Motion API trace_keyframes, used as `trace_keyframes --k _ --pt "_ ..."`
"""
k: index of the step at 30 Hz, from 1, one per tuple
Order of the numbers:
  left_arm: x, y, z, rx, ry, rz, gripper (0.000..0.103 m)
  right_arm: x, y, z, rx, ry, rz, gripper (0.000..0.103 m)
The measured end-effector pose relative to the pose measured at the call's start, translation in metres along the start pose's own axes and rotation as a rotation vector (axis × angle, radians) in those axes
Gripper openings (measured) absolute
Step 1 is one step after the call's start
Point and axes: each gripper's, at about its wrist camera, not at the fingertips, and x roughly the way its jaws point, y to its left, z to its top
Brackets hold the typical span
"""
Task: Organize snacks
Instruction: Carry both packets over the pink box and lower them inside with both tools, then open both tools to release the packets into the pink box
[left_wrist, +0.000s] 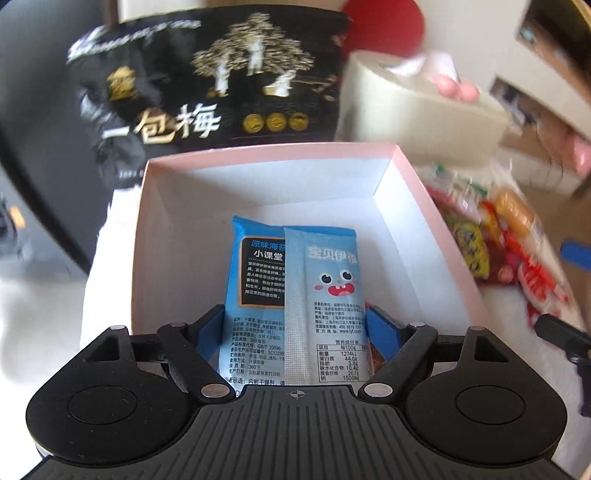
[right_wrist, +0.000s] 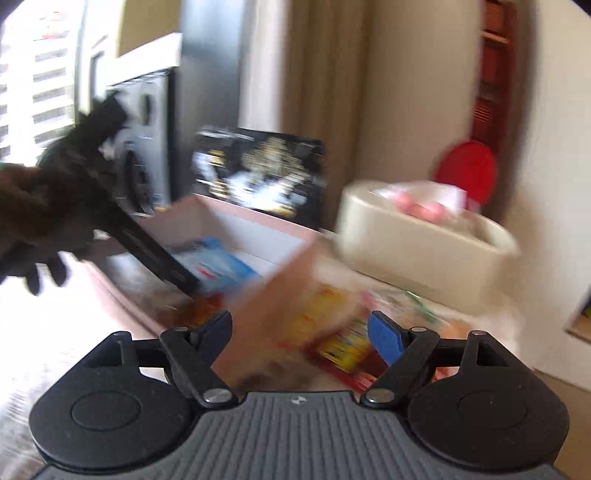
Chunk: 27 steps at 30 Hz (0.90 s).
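Left gripper (left_wrist: 295, 325): fingers closed on blue packet (left_wrist: 295, 295), holding it inside the box (left_wrist: 147, 236), its far end toward the box's back wall. Packet: light blue, cartoon face, black text panel, nutrition table. Right gripper (right_wrist: 303, 332): spread apart, holding nothing, near the box corner. Right of box: loose snacks (left_wrist: 509, 251). Behind box: black bag (left_wrist: 207, 81).

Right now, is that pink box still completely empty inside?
No: a blue snack packet reaches down into the pink box, with the left gripper closed on its near end.
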Motion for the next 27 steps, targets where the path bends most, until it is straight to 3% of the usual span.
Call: trace_keyframes --k 5,8,9,10,16,20,22,27 --pt "-0.013 0.000 -0.004 -0.042 0.022 -0.096 0.082 -0.002 -0.030 -0.020 0.114 0.043 -0.021 0.081" --pt "-0.035 -0.003 -0.007 -0.056 -0.136 0.007 0.078 0.006 -0.039 -0.024 0.175 0.049 0.002 0.074" --pt "-0.042 -0.004 -0.008 -0.058 -0.179 0.031 0.078 0.011 -0.040 -0.023 0.197 0.053 0.016 0.065" --pt "-0.049 -0.004 -0.010 -0.064 -0.211 0.033 0.078 0.017 -0.041 -0.021 0.223 0.059 0.030 0.057" --pt "-0.086 -0.026 -0.051 -0.046 -0.331 -0.062 0.078 0.078 -0.055 -0.002 0.459 0.134 0.170 0.044" --pt "-0.084 -0.049 -0.092 -0.021 -0.312 -0.119 0.078 0.116 -0.056 0.000 0.529 0.191 0.226 0.044" --pt "-0.075 -0.058 -0.110 -0.021 -0.277 -0.158 0.078 0.125 -0.050 -0.001 0.505 0.221 0.213 0.035" --pt "-0.051 -0.074 -0.136 -0.020 -0.192 -0.232 0.078 0.098 -0.047 -0.005 0.483 0.226 0.235 0.032"
